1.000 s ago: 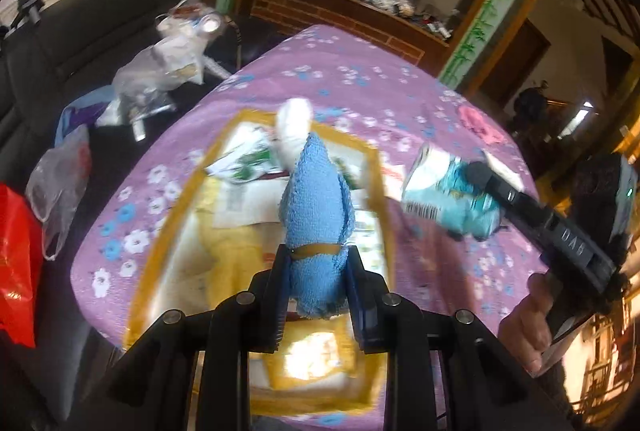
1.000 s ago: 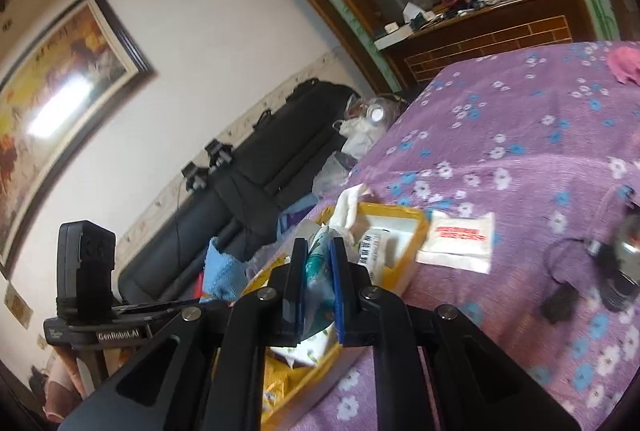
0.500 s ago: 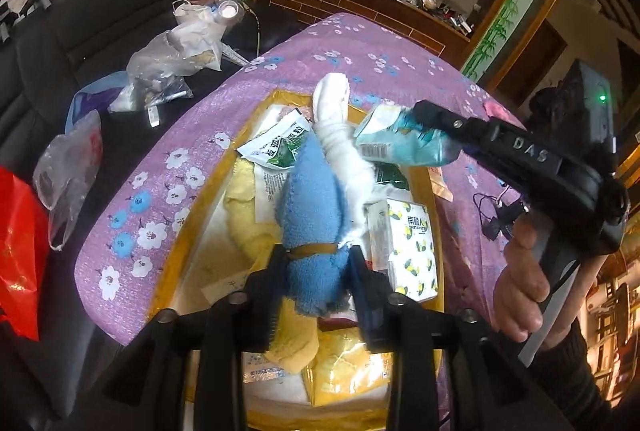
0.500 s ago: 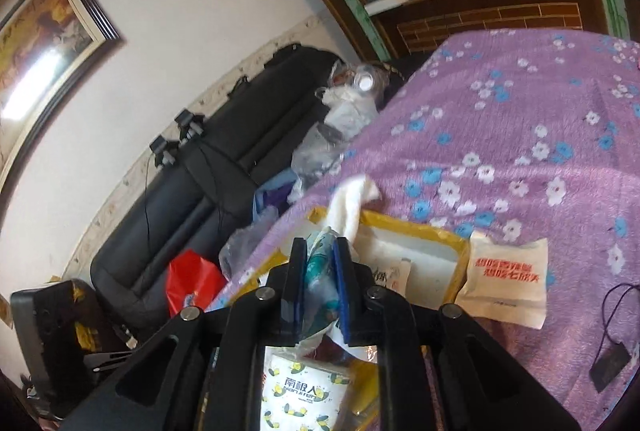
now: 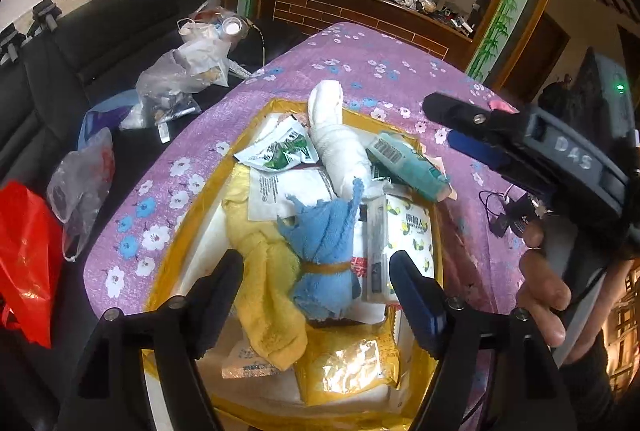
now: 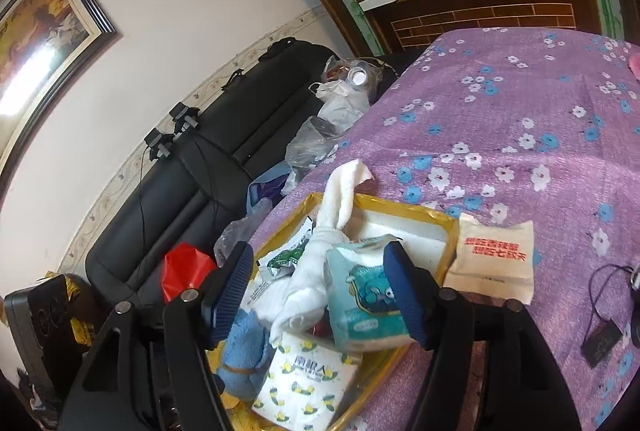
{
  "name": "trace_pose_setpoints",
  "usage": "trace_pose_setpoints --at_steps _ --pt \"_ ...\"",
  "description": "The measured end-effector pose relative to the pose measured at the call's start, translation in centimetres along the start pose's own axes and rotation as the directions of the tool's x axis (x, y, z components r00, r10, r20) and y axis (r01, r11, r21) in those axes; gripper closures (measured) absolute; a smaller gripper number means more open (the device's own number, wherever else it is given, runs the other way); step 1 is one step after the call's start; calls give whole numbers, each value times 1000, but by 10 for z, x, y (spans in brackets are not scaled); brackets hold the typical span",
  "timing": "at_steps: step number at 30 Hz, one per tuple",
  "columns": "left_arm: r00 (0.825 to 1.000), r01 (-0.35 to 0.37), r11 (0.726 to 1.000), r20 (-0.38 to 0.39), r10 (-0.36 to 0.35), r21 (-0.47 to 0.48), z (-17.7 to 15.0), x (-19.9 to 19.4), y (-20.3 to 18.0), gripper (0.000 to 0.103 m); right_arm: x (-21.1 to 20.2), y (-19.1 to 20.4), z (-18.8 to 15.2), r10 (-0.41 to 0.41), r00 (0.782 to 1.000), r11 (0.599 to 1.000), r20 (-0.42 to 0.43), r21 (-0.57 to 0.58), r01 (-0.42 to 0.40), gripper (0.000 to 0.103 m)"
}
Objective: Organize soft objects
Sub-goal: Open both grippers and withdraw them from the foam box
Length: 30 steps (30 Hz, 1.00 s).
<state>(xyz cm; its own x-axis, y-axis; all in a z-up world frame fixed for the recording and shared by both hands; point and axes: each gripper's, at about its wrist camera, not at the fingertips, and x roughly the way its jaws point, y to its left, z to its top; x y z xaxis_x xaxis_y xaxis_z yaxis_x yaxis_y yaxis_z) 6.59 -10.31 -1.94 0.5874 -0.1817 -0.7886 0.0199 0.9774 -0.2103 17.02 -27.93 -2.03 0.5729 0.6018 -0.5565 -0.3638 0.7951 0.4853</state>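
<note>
A desk [image 5: 360, 71] with a purple flowery cloth holds a yellow tray [image 5: 188, 223] full of soft things. In the tray a blue towel [image 5: 328, 247] tied with a band lies on a yellow towel [image 5: 268, 295], next to a white rolled towel [image 5: 340, 151] and a teal tissue pack [image 6: 360, 295] resting on top of the pile. The left hand-held gripper [image 5: 316, 295] is spread wide around the blue towel without touching it, and the right hand-held gripper [image 6: 320, 287] is spread wide too, with the teal tissue pack sitting loose between its fingers.
</note>
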Motion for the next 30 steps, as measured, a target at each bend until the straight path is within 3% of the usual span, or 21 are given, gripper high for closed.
trace_pose_setpoints --at_steps 7,17,22,25,30 --pt "1000 26 998 -15 -27 -56 -3 -3 1 24 -24 -8 -7 3 1000 999 21 36 -4 27" --pt "999 -22 999 23 23 -36 -11 -14 -22 24 -63 -22 -36 49 998 995 39 87 -52 25" --pt "999 -16 999 -33 15 -38 -23 -5 -24 24 -71 -23 -59 28 1000 995 12 100 -29 25" --pt "997 -72 997 -3 72 -9 -28 -11 -28 24 -70 -18 -73 8 1000 997 -14 83 -7 25" --pt "998 -65 997 18 66 -29 -29 -23 -20 24 -68 -6 -85 -28 998 997 -61 66 32 25"
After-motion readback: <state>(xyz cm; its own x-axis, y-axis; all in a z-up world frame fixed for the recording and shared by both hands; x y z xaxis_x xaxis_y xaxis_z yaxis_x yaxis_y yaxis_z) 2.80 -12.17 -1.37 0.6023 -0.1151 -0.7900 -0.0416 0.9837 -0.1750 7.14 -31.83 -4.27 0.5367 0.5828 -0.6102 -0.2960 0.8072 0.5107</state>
